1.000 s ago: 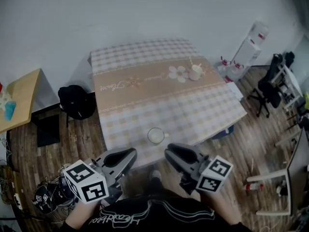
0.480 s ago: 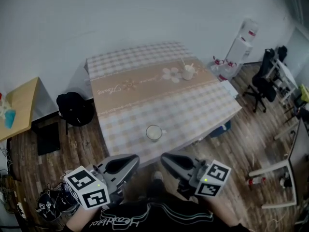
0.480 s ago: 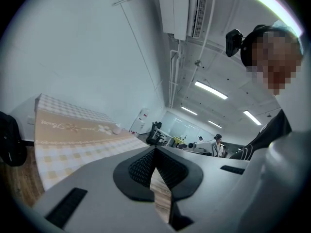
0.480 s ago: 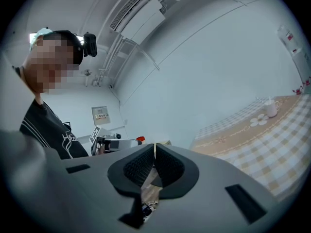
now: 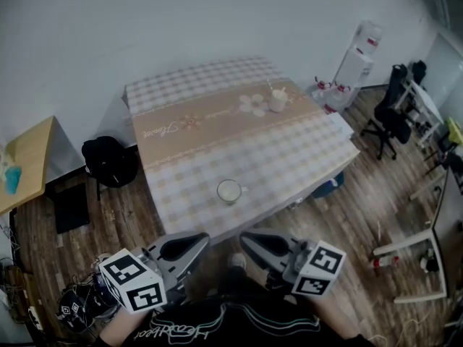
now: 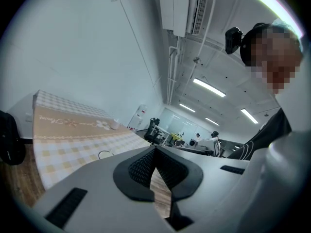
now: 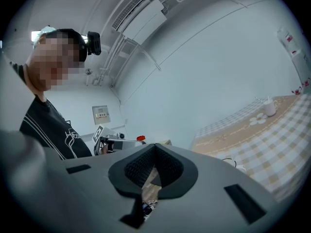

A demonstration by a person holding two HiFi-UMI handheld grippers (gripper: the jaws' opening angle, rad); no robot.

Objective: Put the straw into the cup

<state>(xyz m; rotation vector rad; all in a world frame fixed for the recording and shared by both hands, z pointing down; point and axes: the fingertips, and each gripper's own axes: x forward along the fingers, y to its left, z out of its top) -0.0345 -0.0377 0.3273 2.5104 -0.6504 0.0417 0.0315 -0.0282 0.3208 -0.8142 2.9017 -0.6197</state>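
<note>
Ahead of both tongs, a tabletop [image 5: 289,147] under a checked cloth carries two cups. The near cup [image 5: 229,191] stands just beyond the tips, close to the cloth's edge, its mouth open and showing no straw. The far cup [image 5: 278,102] stands well beyond it, ahead and to the right of the right tongs. A thin pale stick, read as the straw [image 5: 270,87], rises slanted from its mouth. The left tongs [image 5: 194,241] and right tongs [image 5: 249,240] hang side by side short of the tabletop, close to the person's body. Each pair is pressed together at the tips with nothing pinched between. Such a low, close-held carriage suits tongs with no load. The layout fits two readings: the far cup is the straw's holder and the near cup its goal, or the far cup is the goal, already filled.
</note>
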